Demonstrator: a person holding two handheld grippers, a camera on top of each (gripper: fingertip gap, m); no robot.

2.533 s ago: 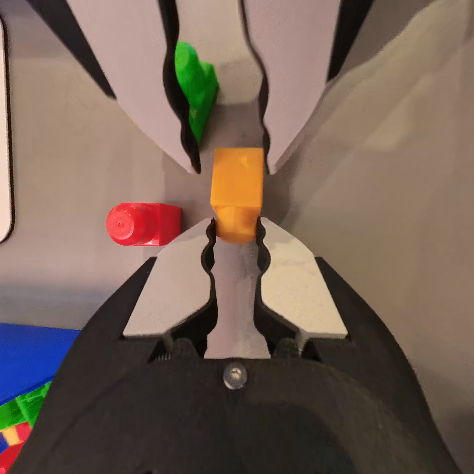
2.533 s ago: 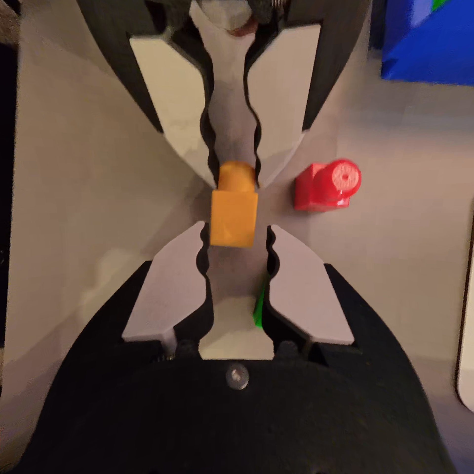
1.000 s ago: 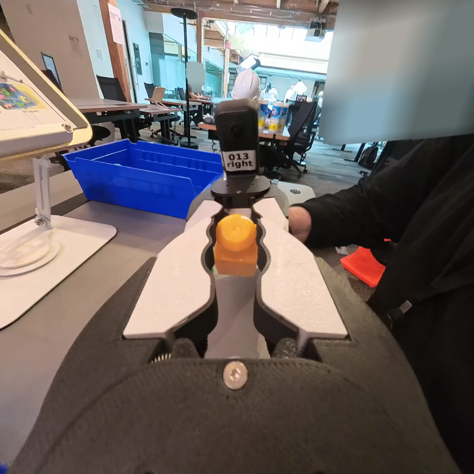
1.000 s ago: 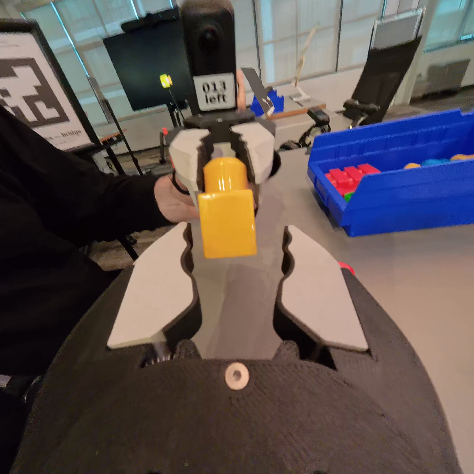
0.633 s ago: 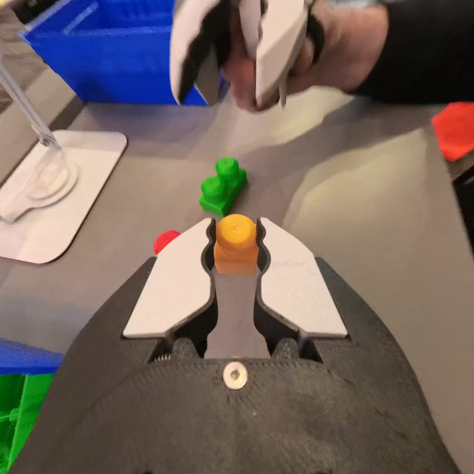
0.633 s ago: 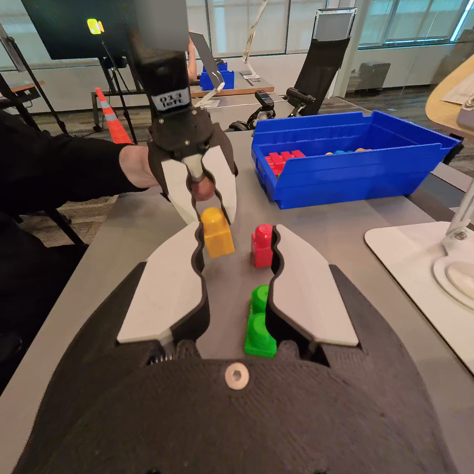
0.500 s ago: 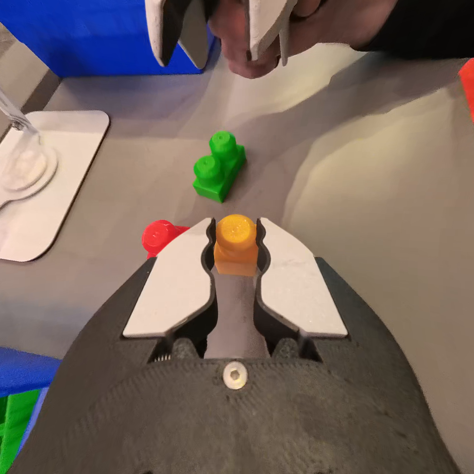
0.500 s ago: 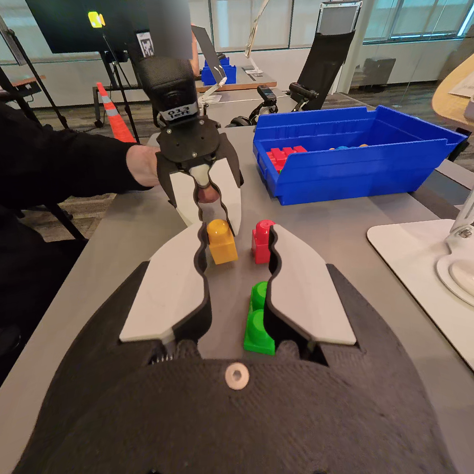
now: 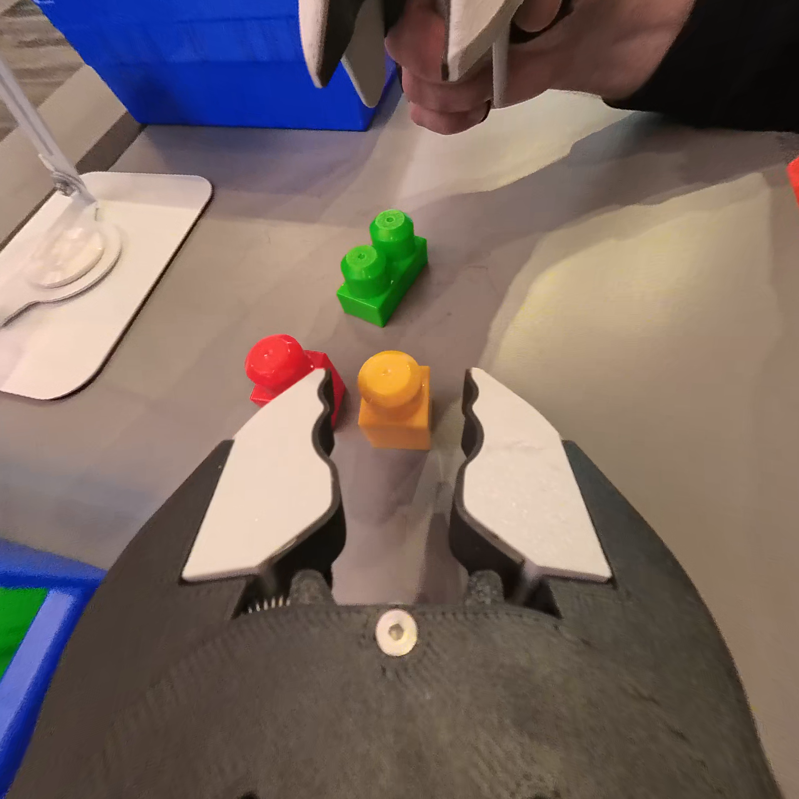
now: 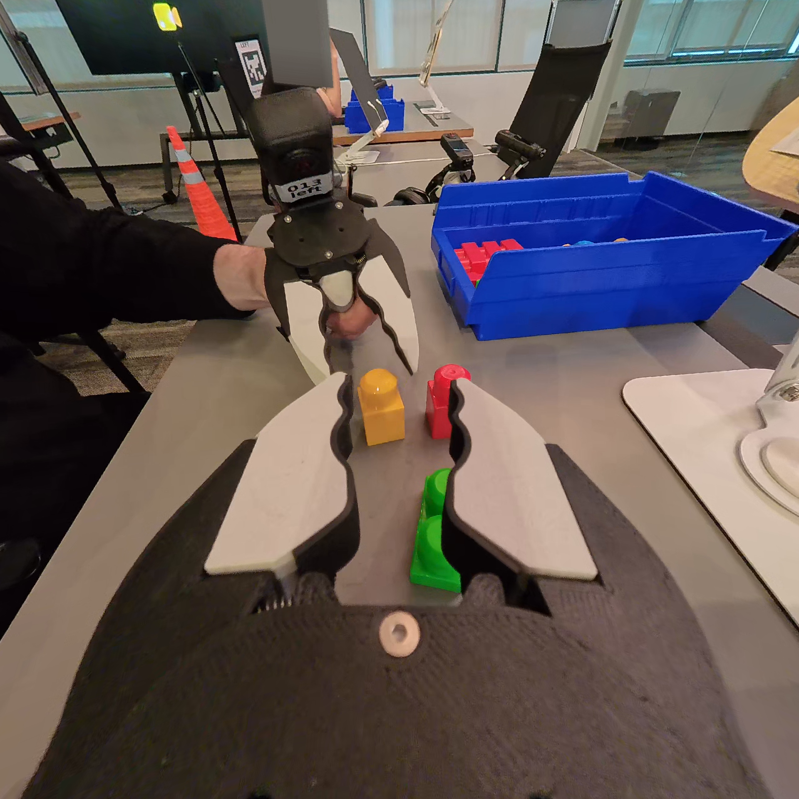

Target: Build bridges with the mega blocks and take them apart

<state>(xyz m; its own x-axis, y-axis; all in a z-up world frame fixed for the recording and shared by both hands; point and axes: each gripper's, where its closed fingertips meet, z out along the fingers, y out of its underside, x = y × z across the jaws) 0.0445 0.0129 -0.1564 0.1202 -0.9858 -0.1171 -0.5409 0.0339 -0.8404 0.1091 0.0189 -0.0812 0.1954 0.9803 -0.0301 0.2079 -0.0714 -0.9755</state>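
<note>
The left claw [image 9: 395, 380] now stands spread, its pads clear of the orange block [image 9: 395, 402] on both sides; half a second ago it was pinching that block by the stud. The block now sits upright on the grey counter [image 9: 605, 346], just beside the red block [image 9: 285, 372], with a gap between the 2. That looks like 2 bridge piers set in place (whether the gap suits the span is hard to judge). The green 2-stud block [image 9: 382, 268] lies a little beyond them, untouched on the counter, the likely deck piece. The right claw [image 10: 397, 389] is spread too and holds nothing, hovering above the green block [image 10: 432, 532]. Next step, most likely: lift the green block and press it across both studs.
</note>
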